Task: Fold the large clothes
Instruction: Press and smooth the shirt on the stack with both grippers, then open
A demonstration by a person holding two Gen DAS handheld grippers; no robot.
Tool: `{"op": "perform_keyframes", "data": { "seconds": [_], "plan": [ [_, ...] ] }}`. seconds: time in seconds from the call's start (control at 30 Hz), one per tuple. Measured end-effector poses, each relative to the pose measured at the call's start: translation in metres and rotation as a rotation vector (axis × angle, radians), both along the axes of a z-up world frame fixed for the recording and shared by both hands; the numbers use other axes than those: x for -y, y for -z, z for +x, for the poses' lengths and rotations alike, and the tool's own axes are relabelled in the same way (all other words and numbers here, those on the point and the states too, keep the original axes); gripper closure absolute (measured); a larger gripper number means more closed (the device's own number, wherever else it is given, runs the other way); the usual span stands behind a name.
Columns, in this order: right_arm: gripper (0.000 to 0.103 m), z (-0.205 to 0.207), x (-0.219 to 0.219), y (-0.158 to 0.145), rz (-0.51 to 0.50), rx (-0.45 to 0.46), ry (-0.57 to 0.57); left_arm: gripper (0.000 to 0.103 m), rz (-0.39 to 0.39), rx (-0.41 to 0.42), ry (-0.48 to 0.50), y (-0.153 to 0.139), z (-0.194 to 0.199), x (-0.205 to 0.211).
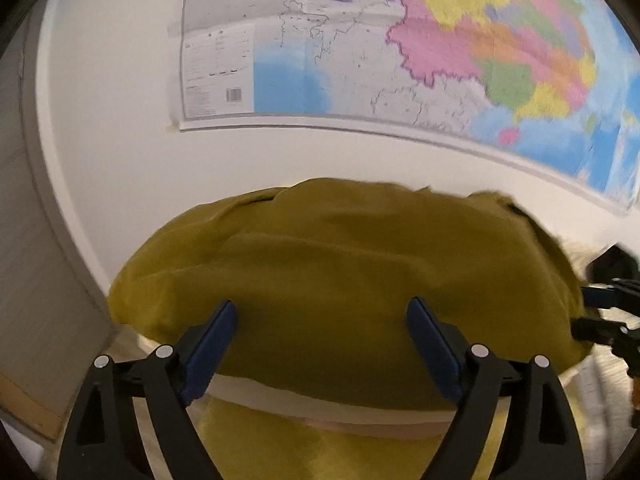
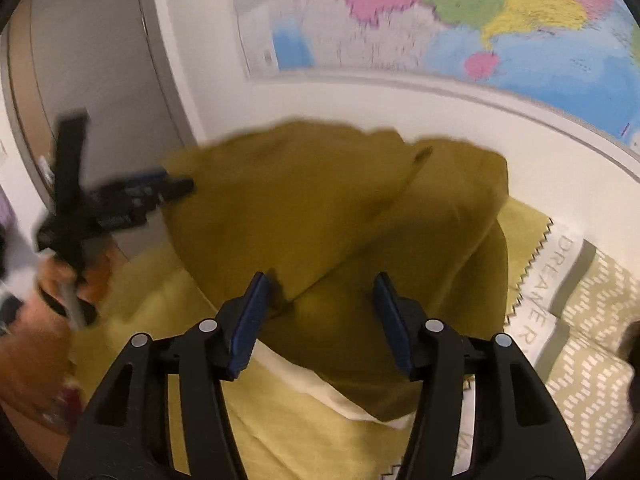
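Lying bunched on the bed, the mustard garment [image 2: 320, 208] looks soft, light and floppy. Your left tool [image 1: 322, 336] and right tool [image 2: 320, 312] gape empty; pinch the hem at six o'clock.

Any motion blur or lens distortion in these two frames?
Left wrist view: wall map smeared toward the right, olive garment soft-edged, fisheye bends the map's border. Right wrist view: left gripper heavily streaked, garment edges blurred, right gripper sharp.

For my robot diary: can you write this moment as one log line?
garment: olive cloth heaped on bed | left claw: open, empty | right claw: open, empty | fold: not done
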State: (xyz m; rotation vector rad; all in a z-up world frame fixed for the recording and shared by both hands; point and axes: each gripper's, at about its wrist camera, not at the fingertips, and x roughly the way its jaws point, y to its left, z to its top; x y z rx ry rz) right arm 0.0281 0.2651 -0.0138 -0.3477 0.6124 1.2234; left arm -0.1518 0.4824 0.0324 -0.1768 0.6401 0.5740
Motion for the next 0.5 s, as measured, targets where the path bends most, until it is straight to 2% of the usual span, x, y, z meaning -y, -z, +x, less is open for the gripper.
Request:
{"op": "perform_keyframes", "data": {
  "seconds": [0.1, 0.23, 0.43, 0.5],
  "plan": [
    [0.049, 0.007, 0.001, 0.007, 0.014, -0.055, 0.017, 0.013, -0.058, 0.011, -0.025, 0.012, 0.002, -0.008],
    [0.045, 0.002, 0.006, 0.002, 0.025, -0.035, 0.037, 0.014, -0.066, 0.036, -0.052, 0.005, -0.005, -0.005],
    [0.043, -0.016, 0.028, -0.005, 0.06, 0.007, 0.055, 0.014, -0.065, 0.08, -0.016, -0.003, -0.011, 0.03],
    [0.043, -0.021, 0.024, 0.003, 0.012, 0.033, 0.043, 0.012, -0.061, 0.073, 0.037, 0.003, -0.007, 0.044]
  ]
}}
